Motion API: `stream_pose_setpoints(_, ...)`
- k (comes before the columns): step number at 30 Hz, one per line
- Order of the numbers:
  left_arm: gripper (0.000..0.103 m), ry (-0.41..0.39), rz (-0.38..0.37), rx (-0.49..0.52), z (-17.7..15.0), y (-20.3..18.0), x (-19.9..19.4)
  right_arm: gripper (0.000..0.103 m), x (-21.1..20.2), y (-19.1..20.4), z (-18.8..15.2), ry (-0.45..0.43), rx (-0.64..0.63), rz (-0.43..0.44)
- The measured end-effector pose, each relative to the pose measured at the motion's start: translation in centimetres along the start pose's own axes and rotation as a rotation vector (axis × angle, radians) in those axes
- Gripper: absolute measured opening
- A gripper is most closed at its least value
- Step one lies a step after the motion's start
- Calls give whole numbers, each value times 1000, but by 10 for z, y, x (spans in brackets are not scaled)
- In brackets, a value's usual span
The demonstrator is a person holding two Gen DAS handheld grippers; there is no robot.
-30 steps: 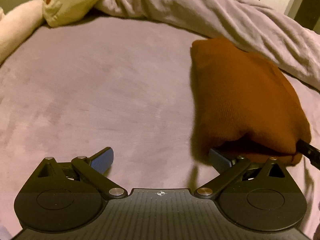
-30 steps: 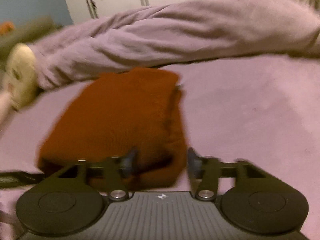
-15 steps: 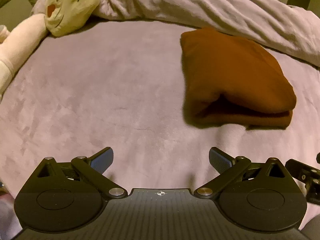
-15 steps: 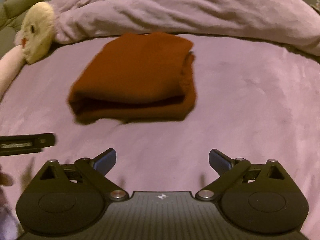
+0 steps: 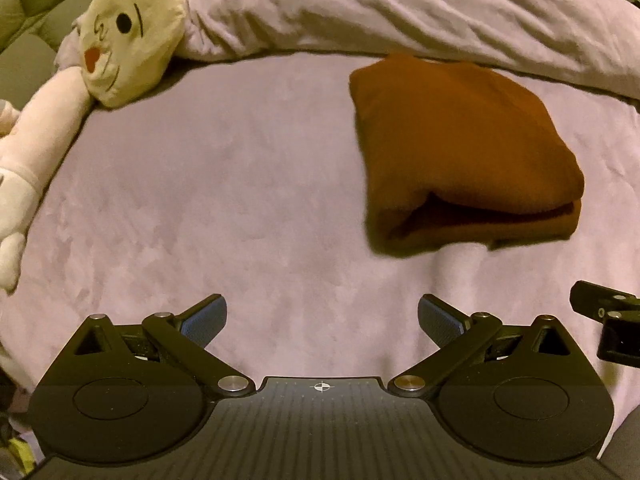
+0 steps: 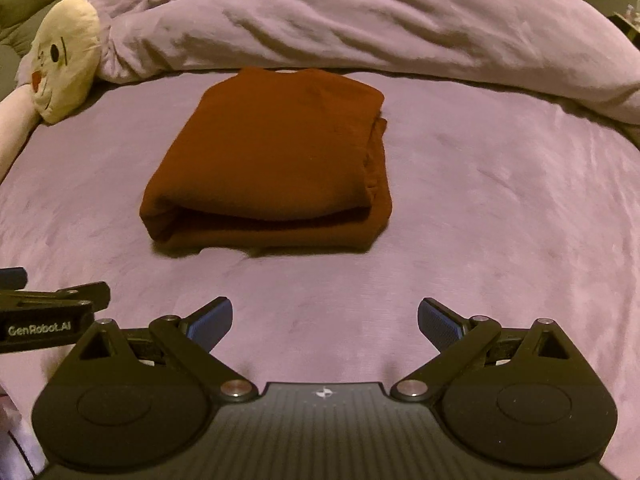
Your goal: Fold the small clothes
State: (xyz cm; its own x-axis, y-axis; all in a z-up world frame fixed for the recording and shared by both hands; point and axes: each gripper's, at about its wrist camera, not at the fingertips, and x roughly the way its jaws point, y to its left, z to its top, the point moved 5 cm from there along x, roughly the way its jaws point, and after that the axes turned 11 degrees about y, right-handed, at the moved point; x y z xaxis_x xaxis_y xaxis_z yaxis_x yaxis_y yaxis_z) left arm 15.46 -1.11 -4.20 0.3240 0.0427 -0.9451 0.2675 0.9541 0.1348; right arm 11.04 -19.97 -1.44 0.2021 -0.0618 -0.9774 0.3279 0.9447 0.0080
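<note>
rust-brown knit garment [image 6: 276,160]: soft, floppy | pinch its folded near edge | your left tongs [image 5: 322,316] and right tongs [image 6: 325,318] gape empty

You see only part of the cream plush toy with a stitched face [image 5: 128,36]: its pale body runs off the left edge. The rumpled lilac duvet [image 6: 360,20] hides whatever lies beyond the folded rust-brown knit garment's [image 6: 276,152] far edge.
</note>
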Motion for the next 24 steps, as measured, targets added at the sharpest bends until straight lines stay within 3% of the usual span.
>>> stream_pose_setpoints(24, 103, -26, -3, 23, -3, 1, -14, 99, -14, 10, 4, -20, 12, 7)
